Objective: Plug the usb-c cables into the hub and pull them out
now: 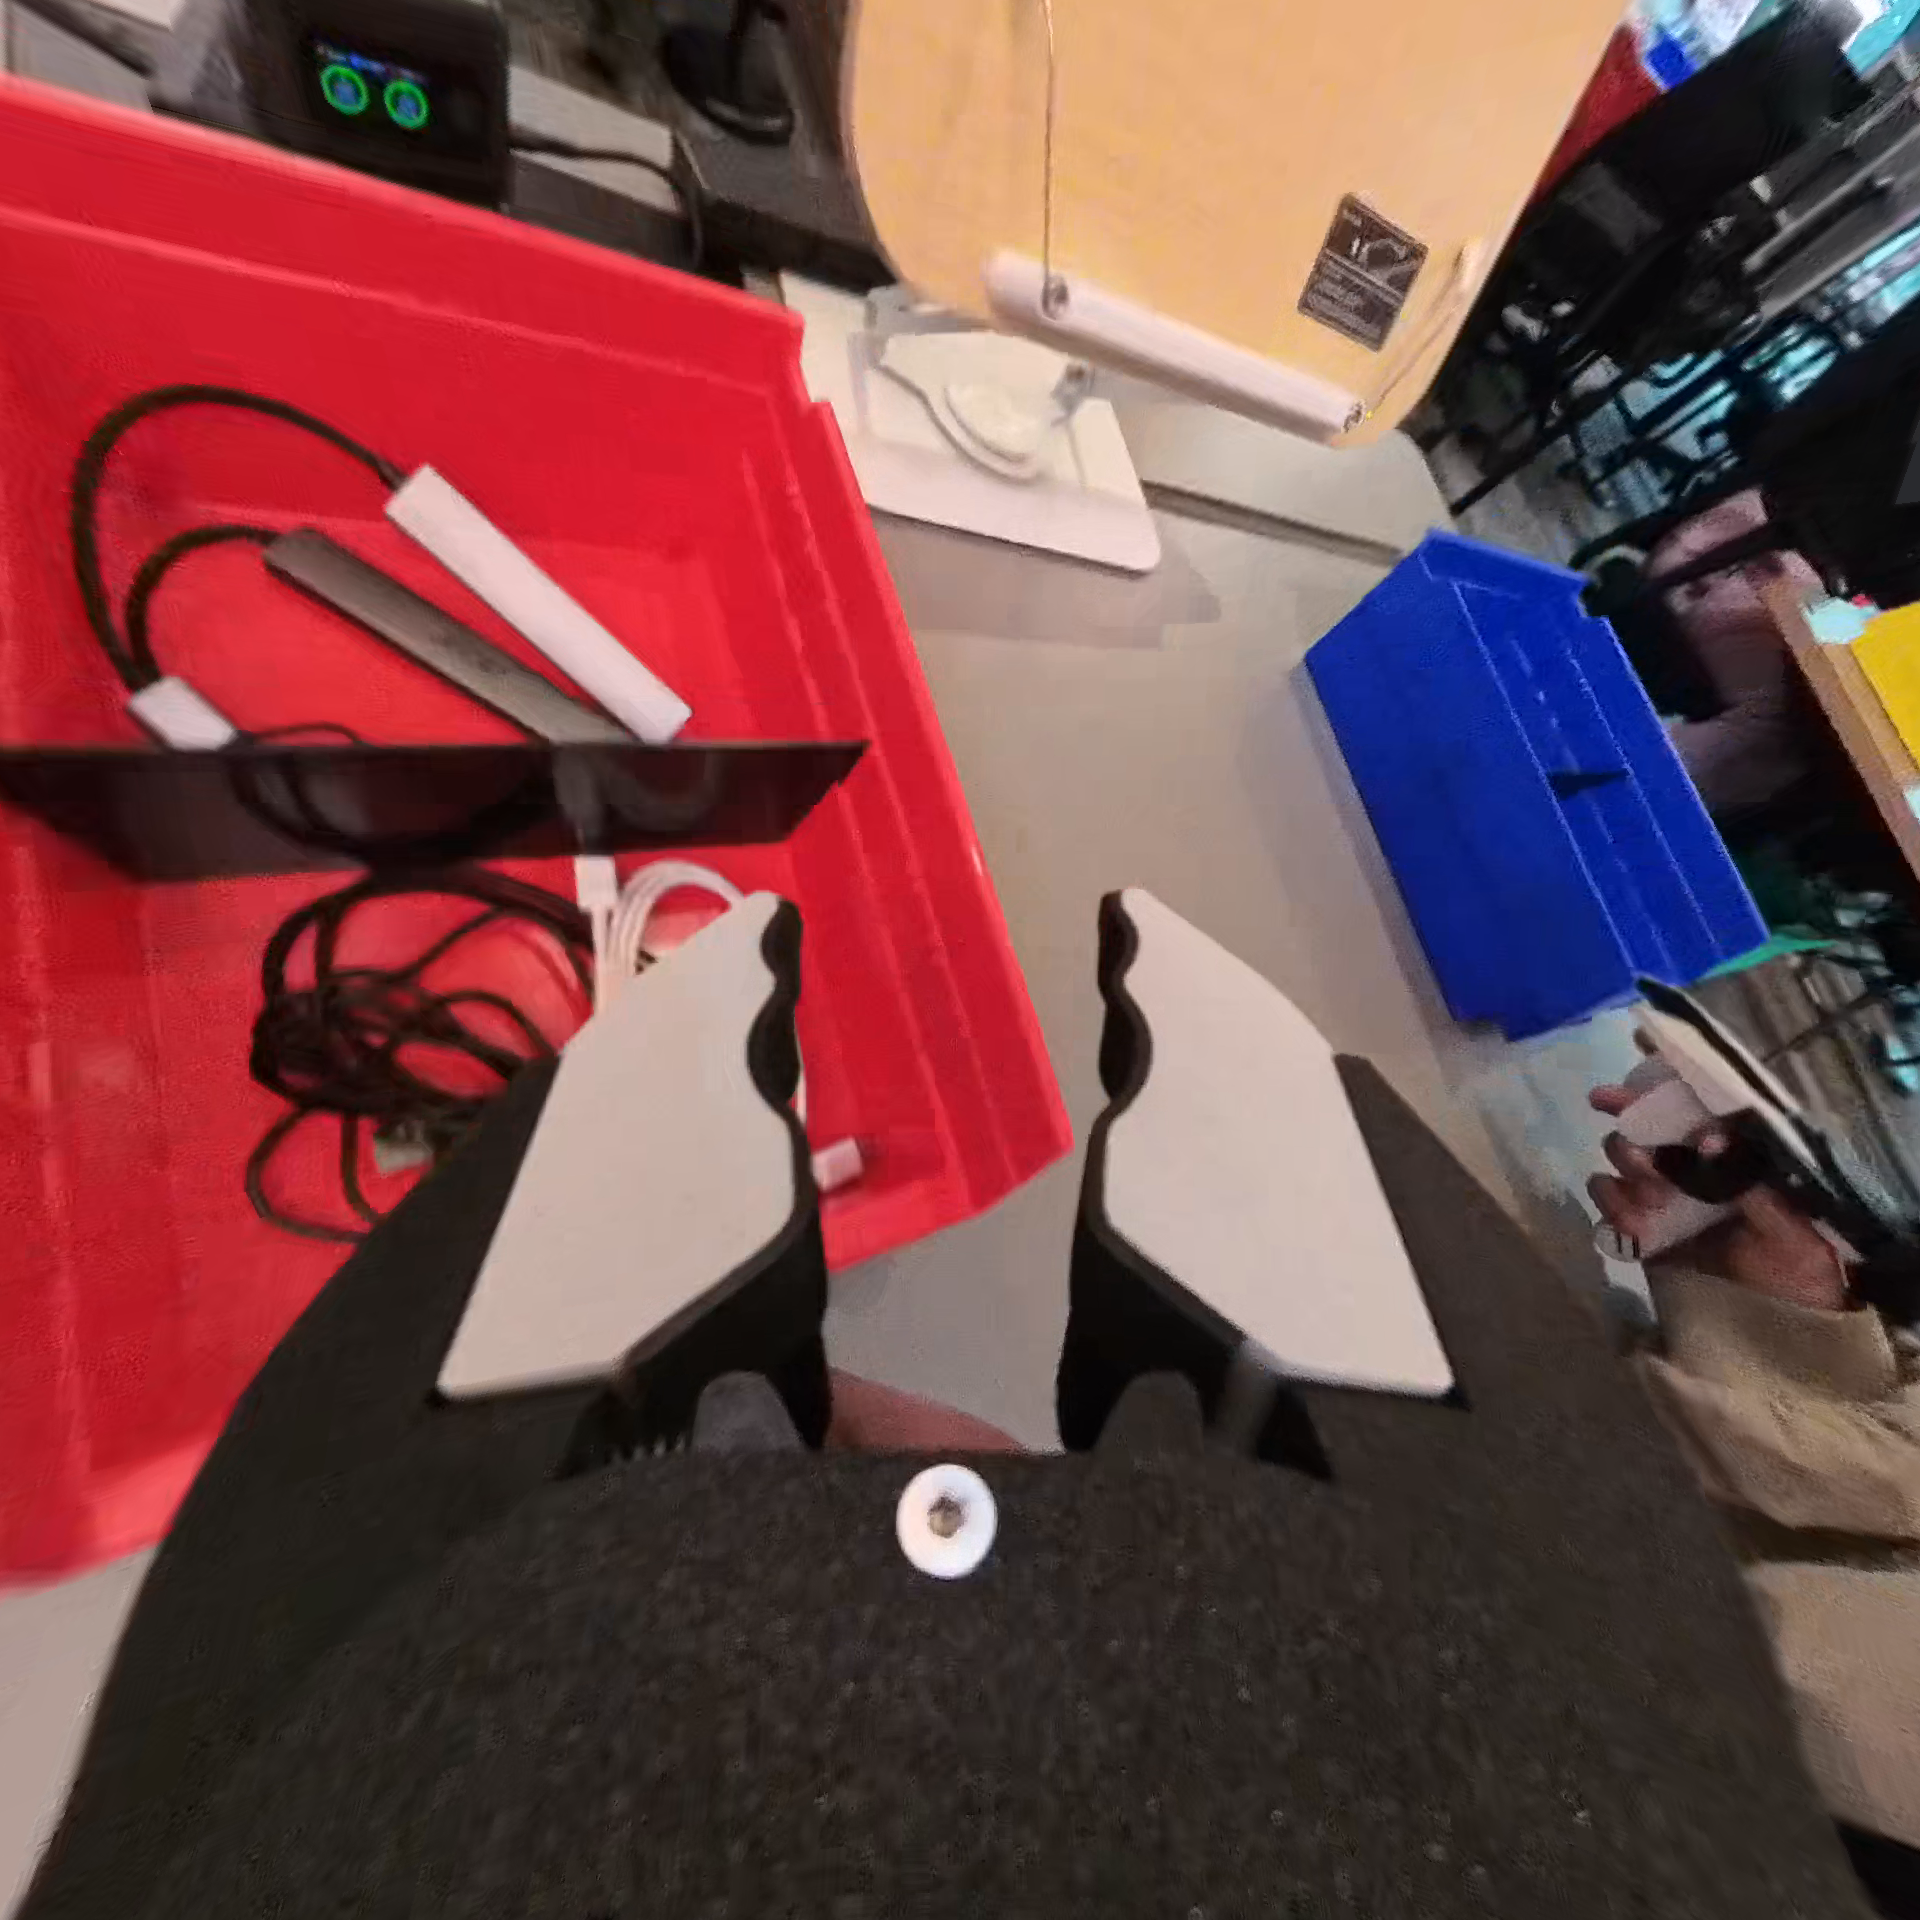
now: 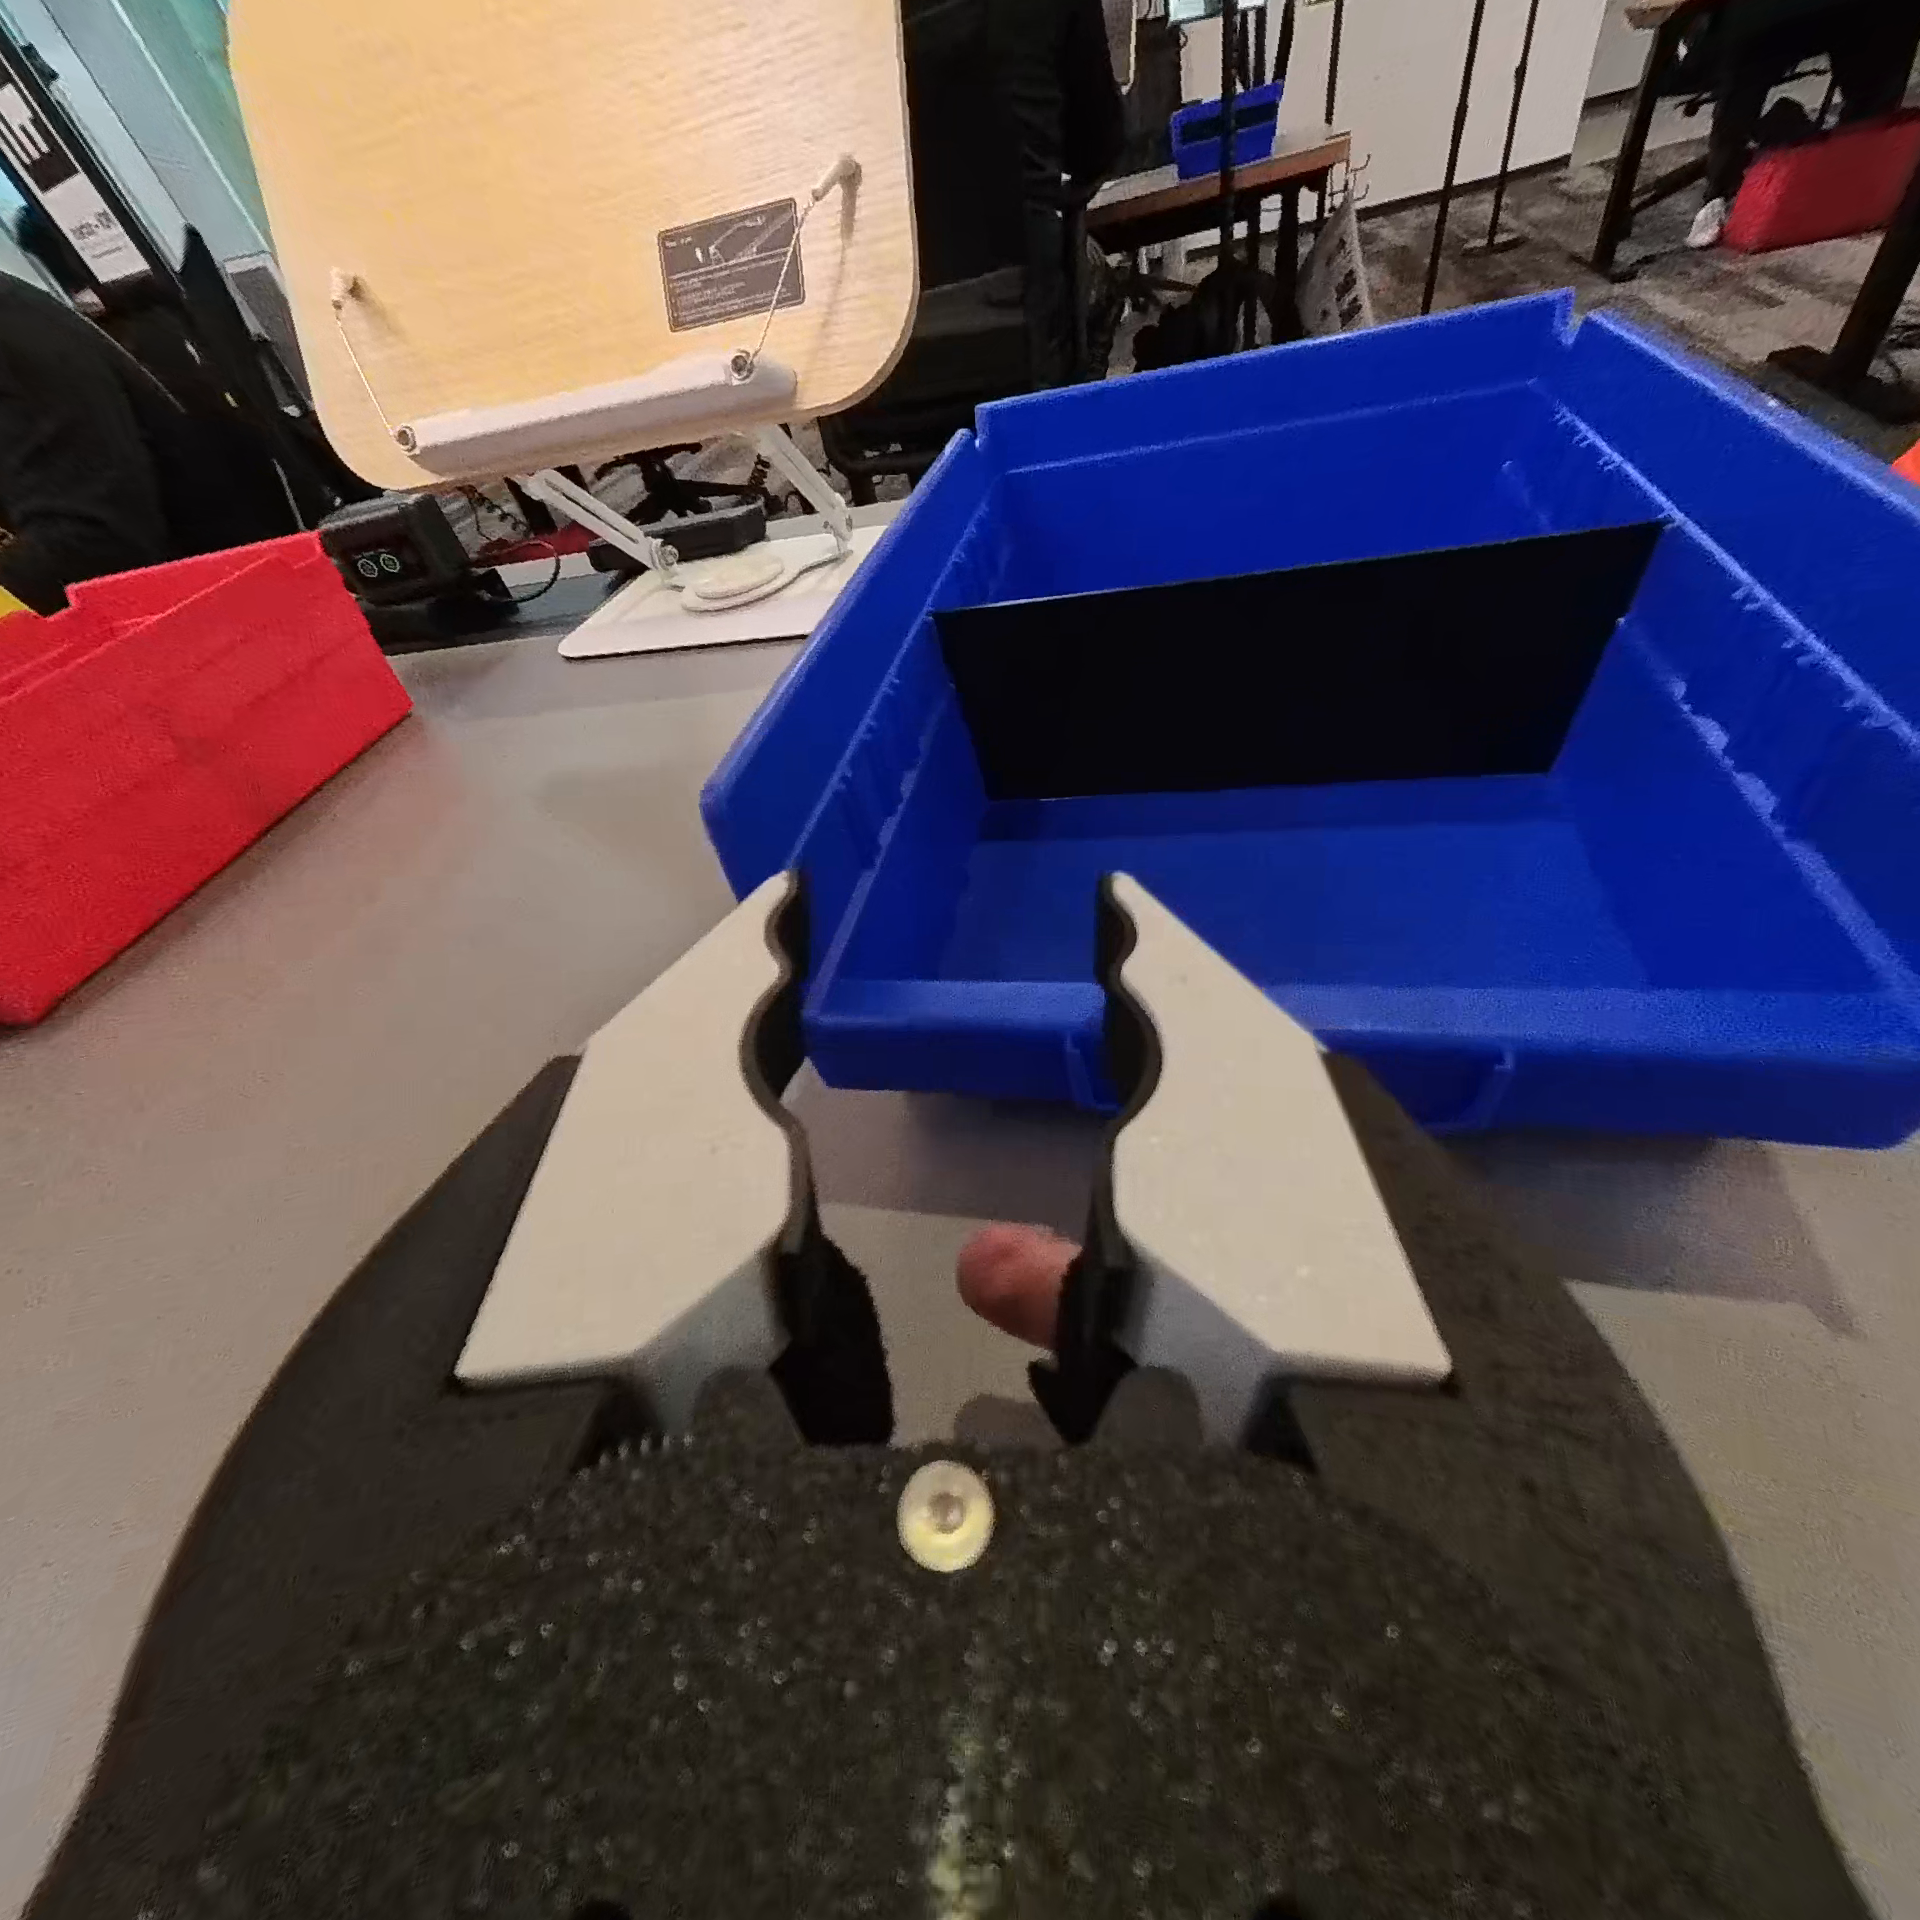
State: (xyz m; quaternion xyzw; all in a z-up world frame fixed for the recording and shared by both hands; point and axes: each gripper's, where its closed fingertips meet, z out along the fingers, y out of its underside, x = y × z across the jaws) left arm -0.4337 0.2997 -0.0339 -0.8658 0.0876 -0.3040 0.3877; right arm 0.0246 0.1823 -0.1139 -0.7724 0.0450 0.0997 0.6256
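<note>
In the left wrist view a red bin (image 1: 883, 727) holds a white hub (image 1: 535, 603) and a dark grey hub (image 1: 436, 639) side by side behind a black divider (image 1: 416, 795). In front of the divider lie a tangled black cable (image 1: 384, 1039) and a coiled white cable (image 1: 634, 914). My left gripper (image 1: 951, 914) is open and empty, above the bin's right front corner. My right gripper (image 2: 951, 894) is open and empty, at the near wall of an empty blue bin (image 2: 1351, 1029). The right gripper also shows at the far right of the left wrist view (image 1: 1704, 1122), held by a hand.
The blue bin (image 1: 1527, 790) has a black divider (image 2: 1278, 675) across its middle. The red bin (image 2: 177, 748) stands left in the right wrist view. A wooden board on a white stand (image 2: 582, 229) and a small black device with green lights (image 1: 374, 94) stand at the back of the grey table (image 2: 468, 831). One gripper's finger ends stand about 50 cm off the other's.
</note>
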